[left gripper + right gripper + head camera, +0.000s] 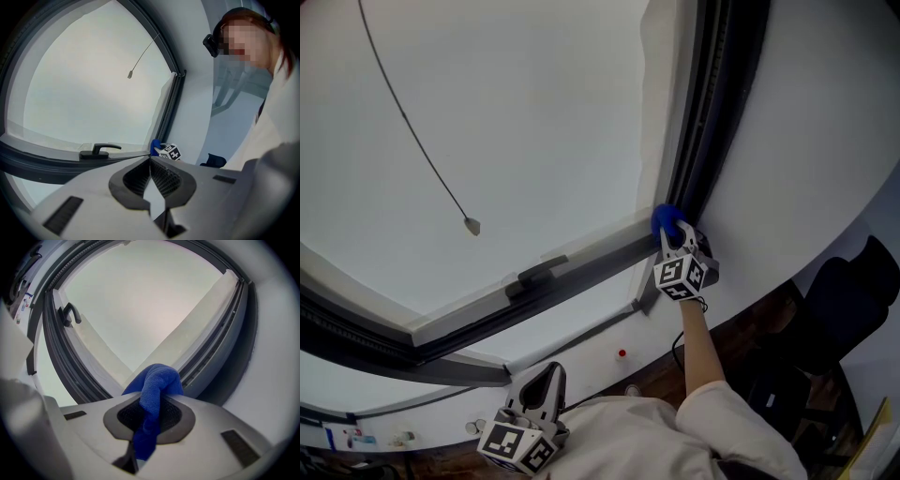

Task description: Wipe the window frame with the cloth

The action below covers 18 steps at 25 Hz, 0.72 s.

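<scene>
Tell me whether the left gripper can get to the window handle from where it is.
Probably yes. The left gripper is shut and empty, and nothing stands between it and the handle ahead. The right gripper, holding the cloth, is off at the corner of the frame.

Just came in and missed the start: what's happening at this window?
A person holds a gripper in each hand. The right gripper is shut on a blue cloth and holds it at the lower right corner of the dark window frame. The left gripper is shut, empty, held low away from the frame.
</scene>
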Tool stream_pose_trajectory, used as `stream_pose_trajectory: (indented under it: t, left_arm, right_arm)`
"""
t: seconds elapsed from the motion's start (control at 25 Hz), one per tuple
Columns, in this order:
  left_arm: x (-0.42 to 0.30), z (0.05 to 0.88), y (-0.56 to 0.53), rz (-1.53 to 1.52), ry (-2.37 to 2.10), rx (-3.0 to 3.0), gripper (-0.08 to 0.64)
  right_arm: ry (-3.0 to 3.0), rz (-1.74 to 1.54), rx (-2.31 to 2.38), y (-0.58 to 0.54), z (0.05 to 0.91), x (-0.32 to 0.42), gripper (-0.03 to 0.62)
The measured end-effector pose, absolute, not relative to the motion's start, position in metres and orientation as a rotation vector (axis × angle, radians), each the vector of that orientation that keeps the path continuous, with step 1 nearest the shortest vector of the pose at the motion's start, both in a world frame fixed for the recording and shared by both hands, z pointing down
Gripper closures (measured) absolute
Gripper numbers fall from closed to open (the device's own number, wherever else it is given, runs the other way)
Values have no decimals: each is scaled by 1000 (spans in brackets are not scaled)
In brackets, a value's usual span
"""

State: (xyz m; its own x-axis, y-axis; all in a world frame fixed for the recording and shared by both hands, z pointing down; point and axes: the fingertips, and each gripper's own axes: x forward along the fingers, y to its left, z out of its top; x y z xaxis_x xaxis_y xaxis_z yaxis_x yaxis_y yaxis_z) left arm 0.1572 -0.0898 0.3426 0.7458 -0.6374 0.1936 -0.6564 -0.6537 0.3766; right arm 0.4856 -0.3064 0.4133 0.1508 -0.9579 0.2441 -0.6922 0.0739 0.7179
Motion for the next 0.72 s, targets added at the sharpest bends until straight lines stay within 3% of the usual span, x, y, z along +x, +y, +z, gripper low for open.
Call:
stream_pose_trajectory:
  t: [0.72]
  left_arm:
    - [147, 348, -87, 52, -1033, 2482, 549]
  right_arm:
    - [-1614, -314, 1599, -308, 456, 480, 535]
